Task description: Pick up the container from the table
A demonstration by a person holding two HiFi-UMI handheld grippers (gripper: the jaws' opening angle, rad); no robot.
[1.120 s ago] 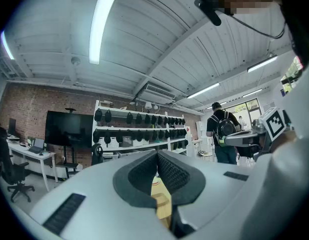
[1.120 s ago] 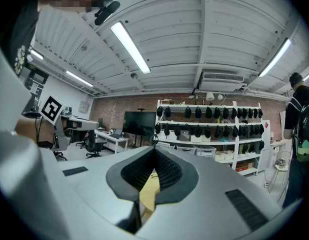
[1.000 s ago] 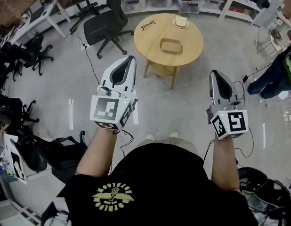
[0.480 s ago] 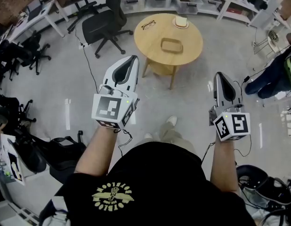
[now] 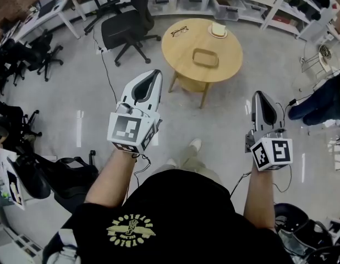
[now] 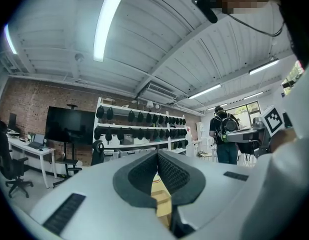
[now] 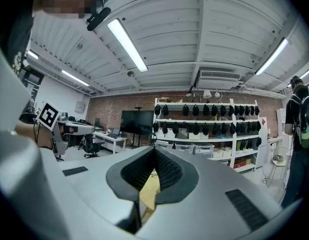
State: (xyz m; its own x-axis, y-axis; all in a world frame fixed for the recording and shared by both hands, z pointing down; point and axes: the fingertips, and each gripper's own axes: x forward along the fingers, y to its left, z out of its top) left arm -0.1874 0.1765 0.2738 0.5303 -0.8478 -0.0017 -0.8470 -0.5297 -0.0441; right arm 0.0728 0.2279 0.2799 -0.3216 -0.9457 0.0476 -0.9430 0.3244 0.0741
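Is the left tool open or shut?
Shut. The left tool has its dark pads touching at the tips, with nothing between them.

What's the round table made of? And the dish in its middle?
The round table looks like pale wood, smooth and matte: an even tan top with no shine. The container on it has the same tan colour, so maybe wood or bamboo; it's too small to be sure.

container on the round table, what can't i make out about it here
- Head view: the container on the table is too small to show whether anything lies in it.
- Left gripper view: the shut left gripper hides all but a wood-coloured sliver.
- Right gripper view: the shut right gripper does likewise.
- Head view: the pale item farther back is too small to identify.
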